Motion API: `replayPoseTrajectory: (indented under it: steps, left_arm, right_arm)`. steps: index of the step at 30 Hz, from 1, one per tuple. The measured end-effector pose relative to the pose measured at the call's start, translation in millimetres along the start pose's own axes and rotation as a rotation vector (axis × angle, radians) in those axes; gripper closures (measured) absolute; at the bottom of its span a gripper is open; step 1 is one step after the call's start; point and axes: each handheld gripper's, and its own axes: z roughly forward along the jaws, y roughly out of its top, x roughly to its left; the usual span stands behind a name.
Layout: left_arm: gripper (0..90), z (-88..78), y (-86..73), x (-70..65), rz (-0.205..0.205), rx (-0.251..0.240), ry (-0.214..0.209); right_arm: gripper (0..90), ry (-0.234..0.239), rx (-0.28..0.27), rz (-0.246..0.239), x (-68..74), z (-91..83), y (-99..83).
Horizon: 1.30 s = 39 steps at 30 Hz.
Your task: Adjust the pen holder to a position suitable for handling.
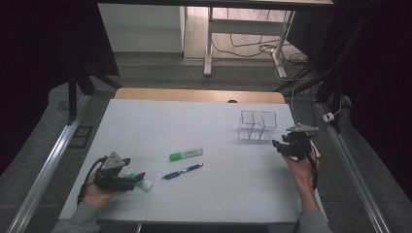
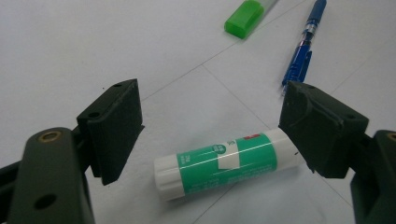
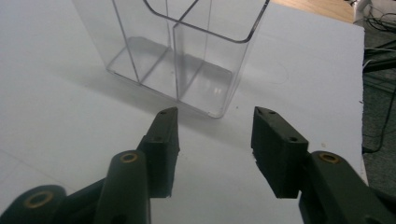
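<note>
Near the desk's (image 1: 145, 116) front left corner, the left gripper (image 2: 210, 135) straddles a glue stick (image 2: 224, 163) with jaws wide, gripping nothing. The stick looks light, rigid, smooth and prone to roll; its mid-barrel offers the surest hold. One jaw covers its far end. The right gripper (image 3: 215, 140), half open and empty, faces a clear organizer (image 3: 177, 51).

Around the clear organizer (image 1: 258, 125) the worktop (image 1: 145, 126) lies bare on every side — open passage. Well left of it, highlighter (image 1: 186, 155), pen (image 1: 183, 171) and glue stick (image 1: 140, 182) block the front-left stretch.
</note>
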Motion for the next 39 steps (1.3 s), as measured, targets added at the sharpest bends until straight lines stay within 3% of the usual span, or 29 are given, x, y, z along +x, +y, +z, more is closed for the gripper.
replayPoseTrajectory:
  steps: [7, 13, 28, 39]
  left_arm:
    - [21.0, 0.2, -0.2, 0.2, 0.000, 0.001, 0.003]
    - [21.0, 0.3, -0.2, 0.0, 0.001, 0.003, 0.006]
    - [21.0, 1.3, -0.4, 0.0, 0.003, 0.010, 0.019]
    - [21.0, 1.9, -0.4, -0.3, 0.004, 0.012, 0.026]
  right_arm:
    - [67.3, -0.025, 0.006, -0.005, -2.1, 6.4, 3.3]
    - [88.2, -0.034, 0.016, 0.010, -9.4, 14.7, 7.8]
    - [89.7, -0.055, 0.025, 0.053, -30.4, 34.7, 11.6]
    - [89.6, -0.008, 0.016, 0.083, -41.3, 49.6, 17.5]
